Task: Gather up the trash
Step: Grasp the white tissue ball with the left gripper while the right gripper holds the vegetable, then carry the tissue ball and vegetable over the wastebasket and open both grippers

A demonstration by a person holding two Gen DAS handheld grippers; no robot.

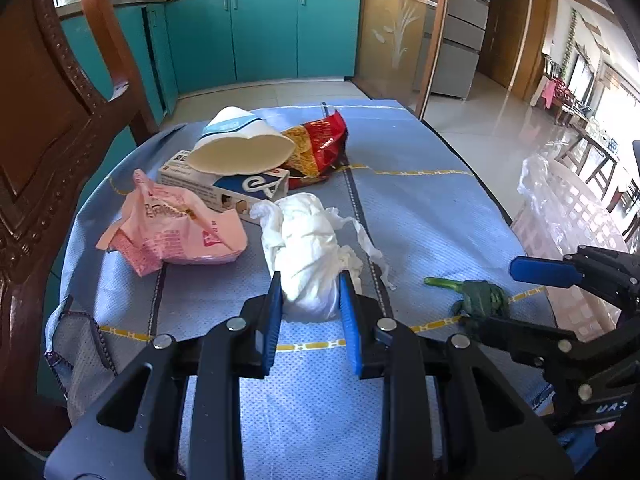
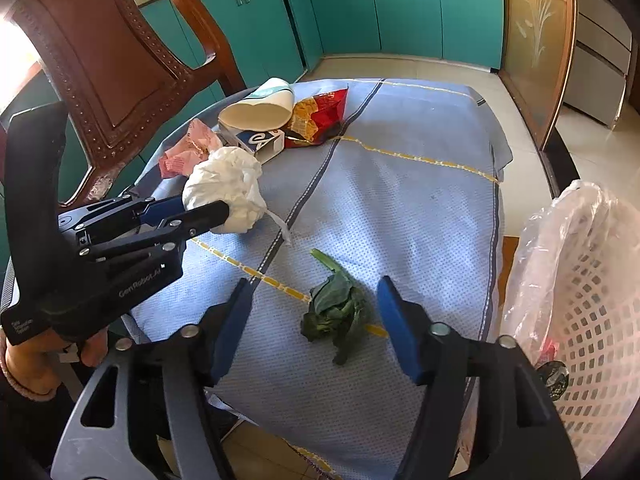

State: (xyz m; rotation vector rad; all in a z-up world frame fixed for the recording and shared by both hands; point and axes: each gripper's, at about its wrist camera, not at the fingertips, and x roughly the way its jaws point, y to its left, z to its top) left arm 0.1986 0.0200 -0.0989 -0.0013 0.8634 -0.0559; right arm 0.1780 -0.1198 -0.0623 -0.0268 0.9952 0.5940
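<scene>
Tissue wad (image 1: pixel 308 256) is pinched between the blue pads of the left gripper (image 1: pixel 310 300), low over the blue tablecloth (image 1: pixel 420 220). Further right, wilted greens (image 2: pixel 334 308) are left lying between the wide-spread, empty right gripper (image 2: pixel 316 316) fingers. Rightmost, a lined basket (image 2: pixel 592 320) is seen beside the table.

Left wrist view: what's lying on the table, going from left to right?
Pink wrapper → white crumpled tissue, gripped in the left gripper's jaws → green leafy scrap → white laundry-style basket with a plastic liner, just beyond the table's right edge.
</scene>
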